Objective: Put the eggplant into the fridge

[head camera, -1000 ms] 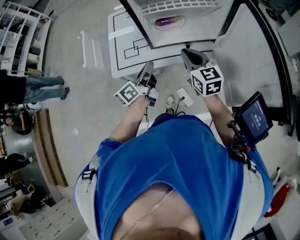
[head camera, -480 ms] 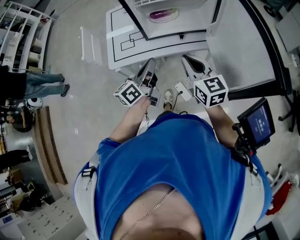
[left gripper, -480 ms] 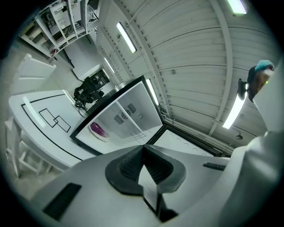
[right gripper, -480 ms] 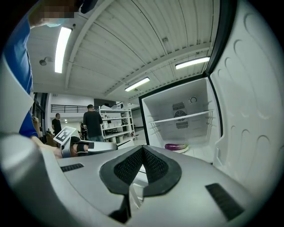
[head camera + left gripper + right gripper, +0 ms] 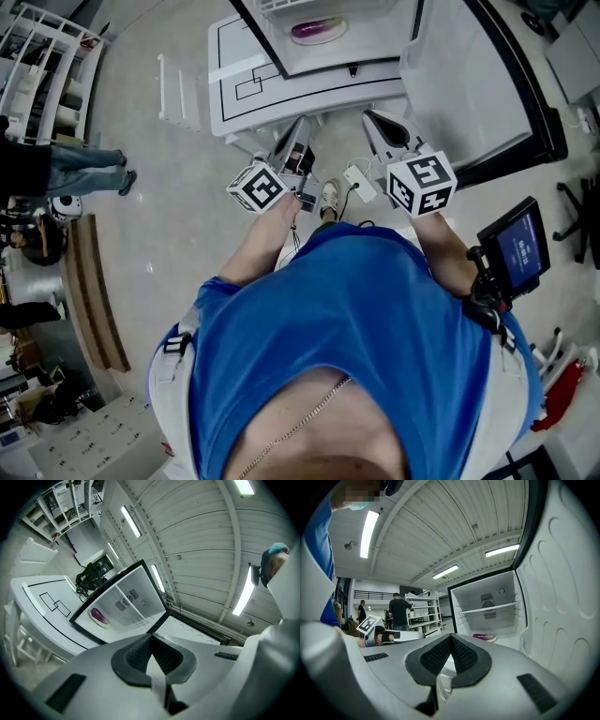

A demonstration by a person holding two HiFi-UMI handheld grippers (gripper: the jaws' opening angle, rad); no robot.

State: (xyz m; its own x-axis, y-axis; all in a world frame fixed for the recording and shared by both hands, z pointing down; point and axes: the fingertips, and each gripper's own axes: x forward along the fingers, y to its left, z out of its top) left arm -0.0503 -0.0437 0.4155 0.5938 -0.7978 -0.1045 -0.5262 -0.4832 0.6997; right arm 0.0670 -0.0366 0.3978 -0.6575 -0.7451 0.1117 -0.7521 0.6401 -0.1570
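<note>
The purple eggplant (image 5: 316,29) lies on a pale plate on the floor of the open fridge (image 5: 366,47), and shows in the left gripper view (image 5: 98,616) and the right gripper view (image 5: 484,636). My left gripper (image 5: 300,129) is held level in front of the fridge, well short of it, shut and empty (image 5: 151,638). My right gripper (image 5: 372,118) is beside it, also shut with nothing between its pads (image 5: 450,638). The fridge door (image 5: 473,89) stands wide open at the right.
A white board with black line markings (image 5: 246,80) lies left of the fridge. A wire shelf (image 5: 490,608) spans the fridge above the eggplant. A person (image 5: 80,173) stands at the far left near metal shelving (image 5: 42,56). A small screen (image 5: 520,248) hangs at my right.
Both grippers have drawn back from the fridge, which with the eggplant has slid toward the top of the head view. Both stayed shut and empty.
</note>
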